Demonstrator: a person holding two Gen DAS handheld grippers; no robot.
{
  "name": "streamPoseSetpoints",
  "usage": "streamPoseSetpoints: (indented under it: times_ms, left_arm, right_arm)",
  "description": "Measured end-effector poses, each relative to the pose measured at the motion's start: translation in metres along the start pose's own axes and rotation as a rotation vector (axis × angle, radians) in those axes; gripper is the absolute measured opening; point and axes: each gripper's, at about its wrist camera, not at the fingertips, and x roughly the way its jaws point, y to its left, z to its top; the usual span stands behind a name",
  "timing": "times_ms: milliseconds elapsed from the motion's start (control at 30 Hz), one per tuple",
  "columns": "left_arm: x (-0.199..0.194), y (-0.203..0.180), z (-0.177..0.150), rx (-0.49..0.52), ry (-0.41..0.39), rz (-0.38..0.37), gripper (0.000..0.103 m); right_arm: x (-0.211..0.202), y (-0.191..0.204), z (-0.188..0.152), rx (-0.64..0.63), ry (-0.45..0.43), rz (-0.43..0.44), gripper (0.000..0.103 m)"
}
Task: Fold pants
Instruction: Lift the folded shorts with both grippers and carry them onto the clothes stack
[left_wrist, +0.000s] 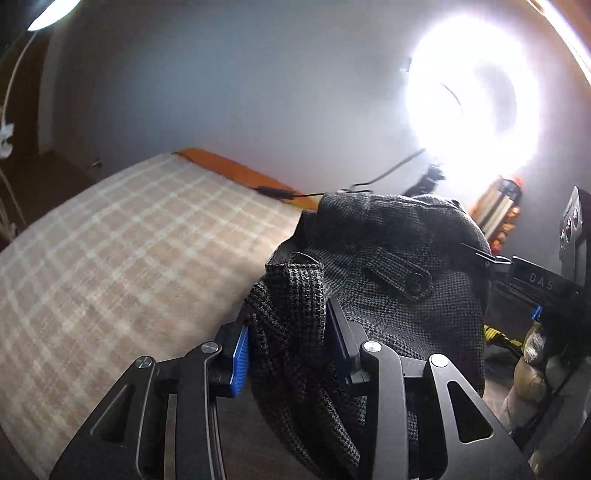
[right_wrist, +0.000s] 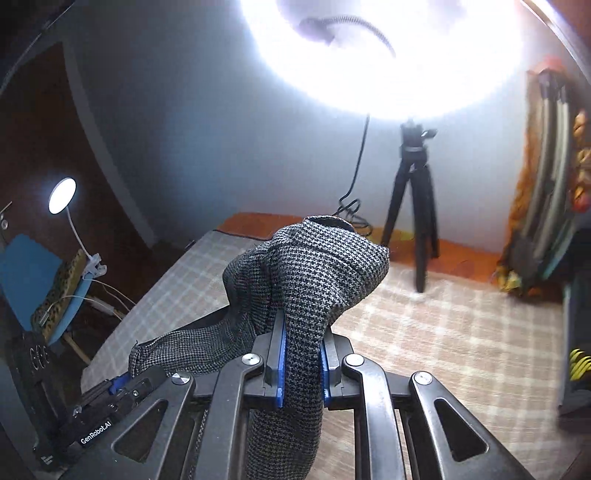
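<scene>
Two black two-finger grippers with blue pads are seen, and each is closed on a bunched fold of the dark grey houndstooth woven pants (left_wrist: 388, 266). Between the pads of the left gripper (left_wrist: 290, 350) a thick roll of the cloth is pinched, so the fingers are kept a little apart by it; ahead of and to the right of those fingers the waistband with a buttoned tab is raised in a mound. A narrower fold is clamped between the nearly closed fingers of the right gripper (right_wrist: 301, 363), and the pants (right_wrist: 314, 269) are heaped up just beyond the fingertips, with a loose end trailing to the left of them. Beneath and beyond both pairs of fingers the beige checked blanket (right_wrist: 461, 332) is spread. Farther ahead of the right fingers a black tripod (right_wrist: 413, 206) is stood under a glaring ring light (right_wrist: 388, 55).
</scene>
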Motion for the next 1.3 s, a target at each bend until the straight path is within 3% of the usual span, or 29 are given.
streamPoseSetpoints:
  times_ms: [400, 767, 1033, 1300]
  left_arm:
    - [0.000, -0.086, 0.001, 0.097, -0.006, -0.145, 0.035]
    - [0.019, -0.206, 0.003, 0.240, -0.027, -0.268, 0.035]
    - [0.048, -0.288, -0.007, 0.288, -0.024, -0.338, 0.035]
    - [0.083, -0.357, -0.028, 0.324, -0.027, -0.366, 0.035]
  right_arm:
    - [-0.088, -0.051, 0.016, -0.014, -0.080, -0.111, 0.012]
    - [-0.170, -0.139, 0.038, 0.004, -0.156, -0.244, 0.012]
    - [-0.206, -0.205, 0.057, -0.009, -0.170, -0.340, 0.012]
    - [-0.213, -0.280, 0.066, 0.017, -0.156, -0.409, 0.012]
